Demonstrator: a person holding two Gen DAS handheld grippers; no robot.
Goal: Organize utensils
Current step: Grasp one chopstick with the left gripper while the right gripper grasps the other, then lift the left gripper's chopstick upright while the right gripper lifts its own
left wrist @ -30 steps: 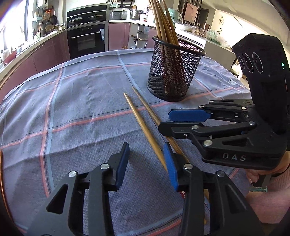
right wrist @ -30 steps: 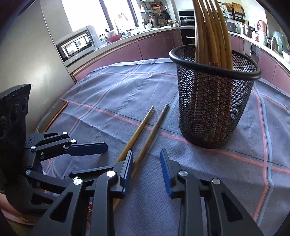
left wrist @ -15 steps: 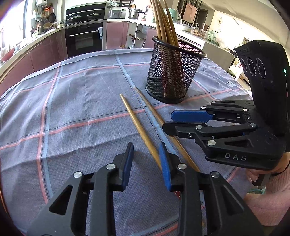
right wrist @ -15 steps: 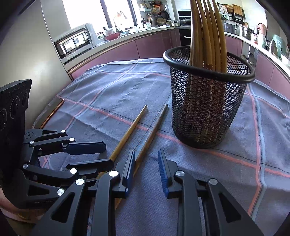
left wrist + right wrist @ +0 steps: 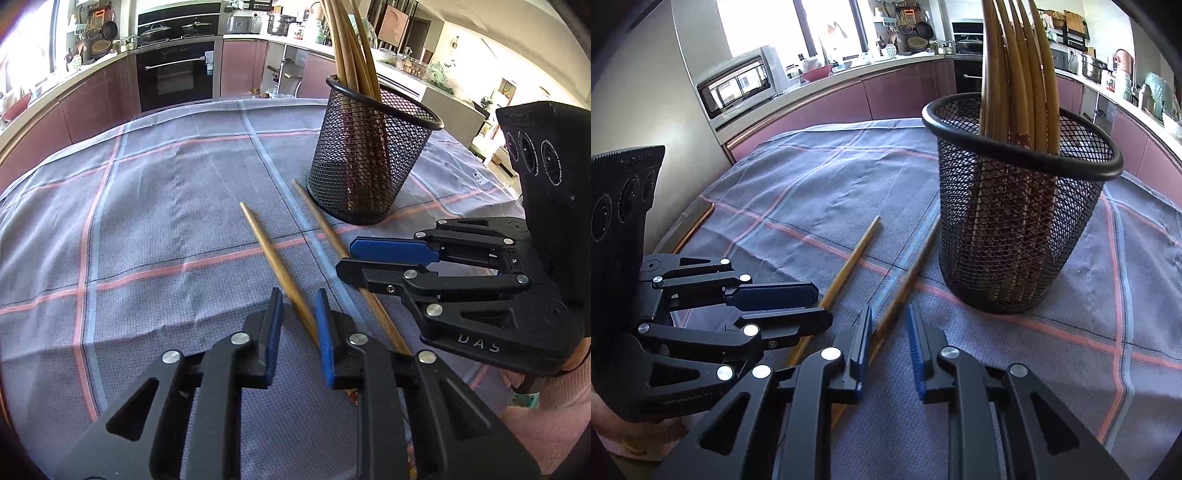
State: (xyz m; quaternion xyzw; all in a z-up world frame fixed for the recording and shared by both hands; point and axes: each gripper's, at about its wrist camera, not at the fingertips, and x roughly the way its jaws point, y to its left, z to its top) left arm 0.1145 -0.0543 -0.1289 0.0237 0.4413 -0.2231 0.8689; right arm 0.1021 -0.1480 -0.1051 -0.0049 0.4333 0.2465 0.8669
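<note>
Nearest in the left wrist view, the left gripper [image 5: 298,314] is low over the checked cloth [image 5: 147,229]. Its jaws stand open with a narrow gap, and the left chopstick [image 5: 275,266] runs into this gap. The blue pads are on both sides of the stick, but I cannot tell if they touch it.

In the right wrist view, the right gripper [image 5: 889,325] has its jaws open in the same way. The right chopstick [image 5: 905,280] passes between them, close to the left pad; contact is not clear.

Both chopsticks lie flat on the cloth, near each other and almost parallel, with the thin ends pointing away from the grippers. The tip of the right chopstick is just beside the base of the black mesh holder [image 5: 1015,229]. The holder stands upright on the cloth, and a bundle of chopsticks [image 5: 1015,74] stands inside it, leaning a little. Behind the table are pink kitchen cabinets [image 5: 886,99] and a built-in oven [image 5: 175,77].
</note>
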